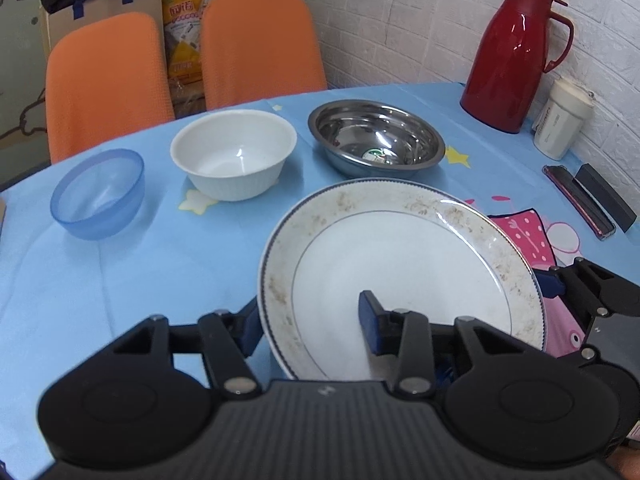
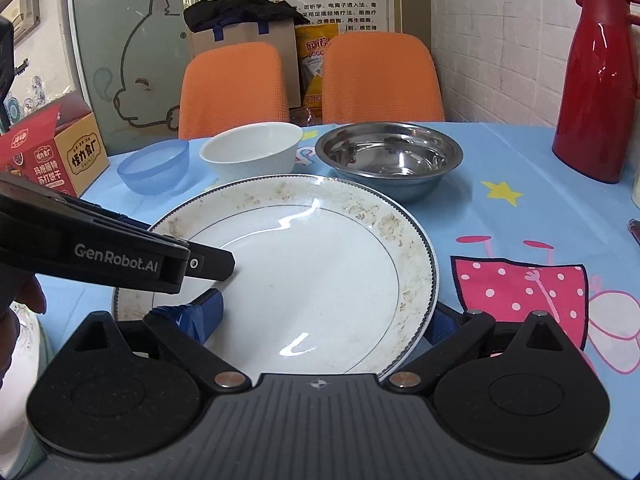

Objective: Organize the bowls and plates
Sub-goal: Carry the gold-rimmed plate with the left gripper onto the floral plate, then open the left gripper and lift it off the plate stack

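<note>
**Both grippers on 1 plate**

Nearest the left wrist camera, the left gripper (image 1: 312, 320) straddles the plate's (image 1: 400, 264) near-left rim: 1 blue pad sits outside the edge and the other rests on the white face, so its jaws pinch the rim. From the right wrist view, the right gripper (image 2: 320, 320) takes the same plate (image 2: 312, 264) from the near side, 1 pad on the face at the left and 1 just outside the rim at the right; I cannot tell whether its jaws press the plate or only bracket it. The plate, white with a dark edge and brownish marks on its border, lies over the blue counter (image 1: 140, 280), tilted. Beyond it stand 3 bowls in a row: a blue bowl (image 1: 98, 194) at left, a white bowl (image 1: 234, 154) in the middle, a steel bowl (image 1: 376, 138) at right. Far right by the brick wall stands a red flask (image 1: 512, 56), with a white cup (image 1: 562, 124) beside it. Behind the counter are 2 orange chairs (image 1: 106, 80).
</note>
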